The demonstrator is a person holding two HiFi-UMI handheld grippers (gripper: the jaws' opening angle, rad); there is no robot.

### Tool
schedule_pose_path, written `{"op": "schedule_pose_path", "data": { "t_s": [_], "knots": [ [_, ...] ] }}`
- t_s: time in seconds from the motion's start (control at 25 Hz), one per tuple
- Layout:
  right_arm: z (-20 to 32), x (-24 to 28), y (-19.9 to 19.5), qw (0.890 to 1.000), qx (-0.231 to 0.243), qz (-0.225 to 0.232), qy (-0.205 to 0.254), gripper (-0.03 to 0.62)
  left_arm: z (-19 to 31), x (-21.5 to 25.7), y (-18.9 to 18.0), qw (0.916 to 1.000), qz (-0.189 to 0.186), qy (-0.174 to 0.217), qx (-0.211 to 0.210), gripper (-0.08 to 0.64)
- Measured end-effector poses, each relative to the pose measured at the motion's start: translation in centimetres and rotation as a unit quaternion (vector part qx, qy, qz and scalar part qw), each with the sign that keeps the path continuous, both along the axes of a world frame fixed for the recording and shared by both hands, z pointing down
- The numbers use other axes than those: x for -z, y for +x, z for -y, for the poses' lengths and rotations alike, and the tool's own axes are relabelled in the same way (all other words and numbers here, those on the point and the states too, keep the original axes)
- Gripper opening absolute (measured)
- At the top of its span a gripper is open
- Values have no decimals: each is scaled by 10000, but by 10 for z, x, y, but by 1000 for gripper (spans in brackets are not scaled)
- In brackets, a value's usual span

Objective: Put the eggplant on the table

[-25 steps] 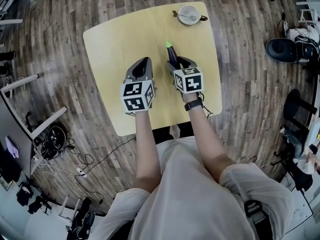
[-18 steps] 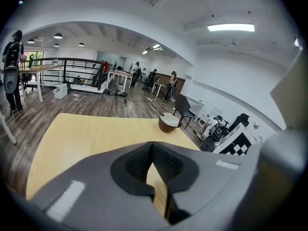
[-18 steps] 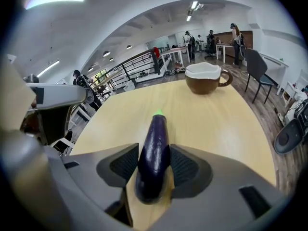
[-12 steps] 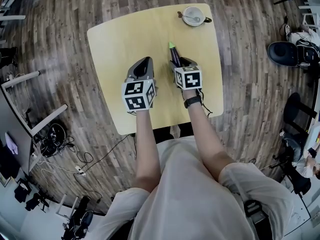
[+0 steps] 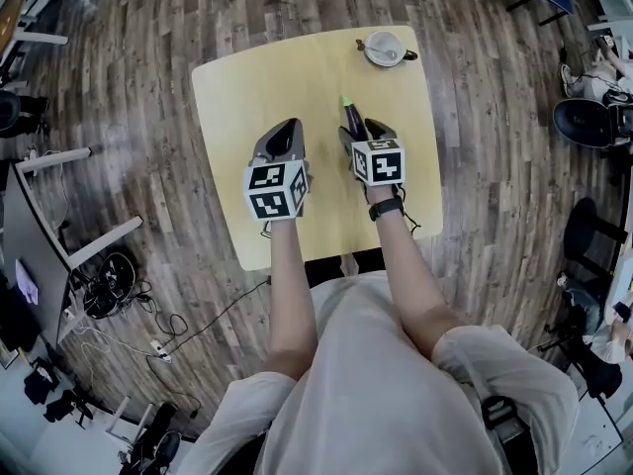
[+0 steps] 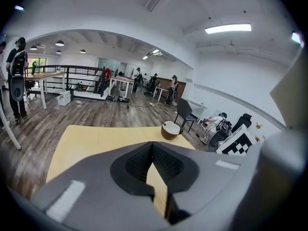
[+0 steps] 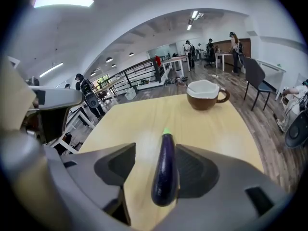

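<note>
A dark purple eggplant (image 5: 349, 116) (image 7: 165, 170) with a green tip lies lengthwise on the yellow table (image 5: 257, 87), pointing away from me. My right gripper (image 5: 363, 127) (image 7: 156, 150) straddles it and its jaws are opening. The eggplant rests against the right-hand jaw, with a clear gap to the left-hand one. My left gripper (image 5: 286, 125) (image 6: 153, 146) hovers over the table to the eggplant's left, shut, with nothing between its fingertips.
A brown cup with a white inside (image 5: 384, 47) (image 7: 204, 94) (image 6: 170, 129) stands at the table's far right corner. Wooden floor surrounds the table. Chairs, desks and people are farther off in the room.
The right gripper's jaws have spread apart from the eggplant, which stays where it was on the table. The left gripper has lifted slightly. The head view has shifted a little.
</note>
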State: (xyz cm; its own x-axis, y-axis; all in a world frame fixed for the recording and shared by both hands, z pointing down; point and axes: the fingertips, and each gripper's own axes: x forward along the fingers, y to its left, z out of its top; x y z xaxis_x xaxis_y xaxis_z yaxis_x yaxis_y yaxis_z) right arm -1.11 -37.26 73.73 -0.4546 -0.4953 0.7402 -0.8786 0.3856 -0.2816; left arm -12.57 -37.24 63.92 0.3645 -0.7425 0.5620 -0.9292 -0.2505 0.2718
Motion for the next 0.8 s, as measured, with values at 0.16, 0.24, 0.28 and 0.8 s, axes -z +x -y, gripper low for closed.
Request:
{"op": "schedule_pose_path", "data": {
  "t_s": [0.16, 0.24, 0.28, 0.8],
  "knots": [
    [8, 27, -1, 9996, -30, 16, 265, 235, 2, 23, -8, 9998, 50, 210, 31, 9],
    [13, 44, 0, 9990, -38, 7, 437, 235, 2, 36, -12, 9994, 66, 339, 65, 9],
    [15, 53, 0, 9986, -37, 4, 529, 235, 3, 43, -14, 9991, 78, 407, 82, 9],
    [27, 177, -12, 9828, 143, 175, 1834, 203, -4, 135, -36, 9910, 229, 1298, 226, 9]
  ]
}}
